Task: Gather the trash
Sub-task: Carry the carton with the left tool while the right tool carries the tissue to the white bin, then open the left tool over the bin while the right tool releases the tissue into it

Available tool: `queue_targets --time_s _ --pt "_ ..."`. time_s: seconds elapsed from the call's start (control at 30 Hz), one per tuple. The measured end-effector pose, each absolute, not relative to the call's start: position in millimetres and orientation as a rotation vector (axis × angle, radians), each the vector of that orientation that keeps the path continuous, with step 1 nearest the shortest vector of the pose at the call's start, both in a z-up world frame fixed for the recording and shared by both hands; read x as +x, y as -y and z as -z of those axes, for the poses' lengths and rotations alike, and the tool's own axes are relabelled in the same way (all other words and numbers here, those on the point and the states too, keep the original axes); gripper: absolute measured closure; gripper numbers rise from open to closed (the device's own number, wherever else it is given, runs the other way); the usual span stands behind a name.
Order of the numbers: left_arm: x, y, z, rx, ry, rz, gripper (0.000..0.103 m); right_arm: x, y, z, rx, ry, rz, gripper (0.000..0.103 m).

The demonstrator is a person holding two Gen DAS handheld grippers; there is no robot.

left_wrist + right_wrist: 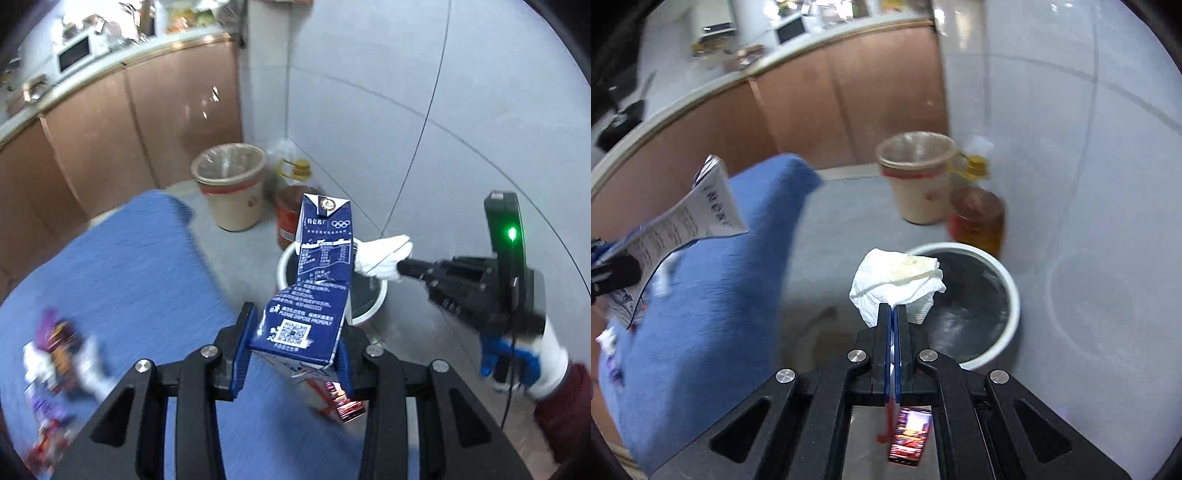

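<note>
Carton (314, 280) in left claw (295, 343), tissue (897, 284) in right claw (894, 314), over bin rim (1012, 295).

Our left gripper (297, 345) clamps a carton (314, 280). Our right gripper (894, 312), pinched together, grips a tissue (897, 284), gloved hand (546, 362) behind.

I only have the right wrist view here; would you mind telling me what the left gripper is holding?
Observer: The left gripper is shut on a flattened blue milk carton, printed with a QR code.
Operator: Thank you. Is any trash left on the blue cloth?
Observer: Yes, a blurred pile of wrappers lies on the blue cloth.
Operator: Where does my tissue sit from there?
Observer: The tissue in the right gripper hangs over the white bin.
</note>
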State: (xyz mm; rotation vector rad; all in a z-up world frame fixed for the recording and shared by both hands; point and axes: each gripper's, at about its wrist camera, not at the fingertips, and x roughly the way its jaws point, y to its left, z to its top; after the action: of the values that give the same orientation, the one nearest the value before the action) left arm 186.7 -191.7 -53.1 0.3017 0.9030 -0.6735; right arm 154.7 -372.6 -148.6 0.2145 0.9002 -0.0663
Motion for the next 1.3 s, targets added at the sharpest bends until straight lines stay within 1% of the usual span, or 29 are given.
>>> queue_targets --time_s 0.1,0.3,0.6,0.63,0.67,0.7,0.73,0.77,0.8,0.97,1.17,1.3 --pt "218.4 233.1 79.5 0.306 -0.970 0.683 0.067 168.5 390.8 173.6 0.221 -0.938 0.107 0.102" --pt "261.1 285.2 129.7 0.306 -1.073 0.667 0.066 191.6 413.3 209.9 0.231 -0.994 0.158 0.102" --pt "304.3 318.2 181.9 0.225 -1.187 0.640 0.065 224.1 431.2 243.0 0.225 -1.044 0.192 0.100" --pt "307.8 321.1 186.4 0.212 -1.196 0.642 0.063 226.5 432.7 245.2 0.225 -1.045 0.192 0.097" --pt "311.1 323.0 190.1 0.198 -1.207 0.643 0.061 228.7 433.7 247.2 0.224 -1.047 0.194 0.089" --pt "314.5 323.9 193.8 0.181 -1.218 0.638 0.056 228.6 434.2 248.6 0.224 -1.049 0.202 0.083" --pt "317.7 324.0 195.9 0.163 -1.223 0.636 0.053 227.1 434.5 249.2 0.225 -1.047 0.208 0.070" --pt "319.5 323.7 196.4 0.150 -1.224 0.637 0.053 227.9 436.0 250.1 0.229 -1.044 0.209 0.066" --pt "321.4 322.9 197.0 0.138 -1.222 0.636 0.053 226.5 436.1 249.8 0.233 -1.043 0.210 0.066" --pt "316.6 308.2 179.8 0.084 -1.186 0.639 0.053 216.4 430.9 237.8 0.223 -1.016 0.210 0.066" --pt "280.1 277.4 114.8 0.075 -1.017 0.629 0.053 194.8 410.9 194.3 0.239 -0.917 0.196 0.066" --pt "247.7 243.4 65.4 0.055 -0.907 0.617 0.053 179.5 388.5 160.4 0.226 -0.855 0.165 0.065"
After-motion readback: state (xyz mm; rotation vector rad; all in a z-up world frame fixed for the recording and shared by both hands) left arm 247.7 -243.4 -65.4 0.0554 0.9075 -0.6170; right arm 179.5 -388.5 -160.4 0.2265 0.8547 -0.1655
